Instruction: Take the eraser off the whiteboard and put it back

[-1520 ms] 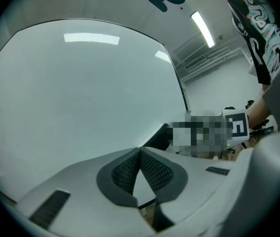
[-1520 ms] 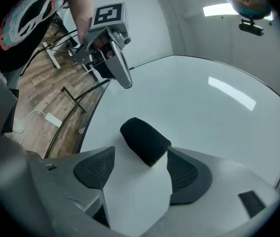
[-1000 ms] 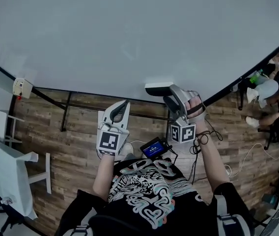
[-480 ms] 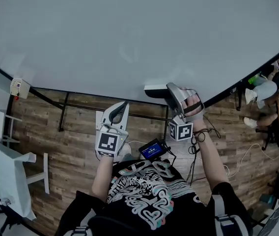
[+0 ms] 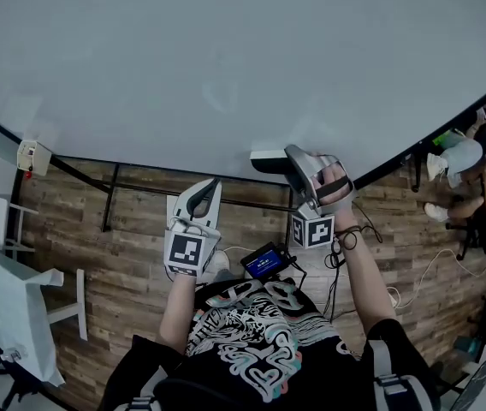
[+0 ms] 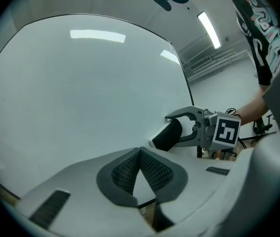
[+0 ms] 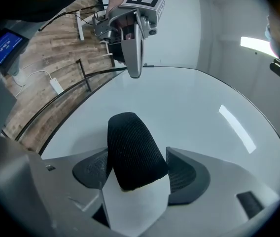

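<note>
The eraser (image 5: 267, 155), white with a black part, sits low on the whiteboard (image 5: 226, 58) near its bottom edge. My right gripper (image 5: 293, 166) points level at the board with the eraser (image 7: 132, 149) between its pads. Its jaws have just been closing, and both pads now look to be touching the eraser's sides. The left gripper view shows the eraser (image 6: 168, 135) inside that right gripper (image 6: 162, 132). My left gripper (image 5: 216, 184) hovers to the left below the board's edge. It is shut with nothing in it (image 6: 140, 152).
A black stand frame (image 5: 115, 197) runs under the board above a wooden floor. A small device with a blue screen (image 5: 266, 259) and cables lie near the person's feet. White furniture (image 5: 3, 298) stands at the left. People sit at the far right (image 5: 474, 178).
The right gripper's jaws have narrowed around the eraser and the hand has rolled slightly. The left gripper has stayed where it was.
</note>
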A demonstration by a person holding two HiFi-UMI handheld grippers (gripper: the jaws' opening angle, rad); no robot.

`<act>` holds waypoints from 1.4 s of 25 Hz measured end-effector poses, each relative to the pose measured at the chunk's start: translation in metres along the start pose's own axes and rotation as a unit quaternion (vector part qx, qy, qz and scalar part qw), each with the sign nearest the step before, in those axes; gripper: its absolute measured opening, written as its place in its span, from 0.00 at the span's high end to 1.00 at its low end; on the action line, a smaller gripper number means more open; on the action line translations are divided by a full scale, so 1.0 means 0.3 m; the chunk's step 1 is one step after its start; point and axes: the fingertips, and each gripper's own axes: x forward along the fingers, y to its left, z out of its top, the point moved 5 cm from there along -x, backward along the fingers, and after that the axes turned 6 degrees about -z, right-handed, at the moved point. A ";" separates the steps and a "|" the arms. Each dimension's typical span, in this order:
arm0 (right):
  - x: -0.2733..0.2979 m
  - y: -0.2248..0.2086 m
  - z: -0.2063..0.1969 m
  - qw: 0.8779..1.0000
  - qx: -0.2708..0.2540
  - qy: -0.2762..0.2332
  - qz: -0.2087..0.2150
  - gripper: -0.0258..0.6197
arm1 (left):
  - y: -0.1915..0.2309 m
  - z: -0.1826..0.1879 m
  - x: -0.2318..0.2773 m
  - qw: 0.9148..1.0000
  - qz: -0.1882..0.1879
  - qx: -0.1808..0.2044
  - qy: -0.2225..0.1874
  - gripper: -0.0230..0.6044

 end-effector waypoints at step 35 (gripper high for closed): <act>-0.108 -0.067 0.061 0.979 0.189 0.047 -0.065 0.45 | 0.005 0.043 0.027 1.000 -0.001 0.020 -0.024 0.94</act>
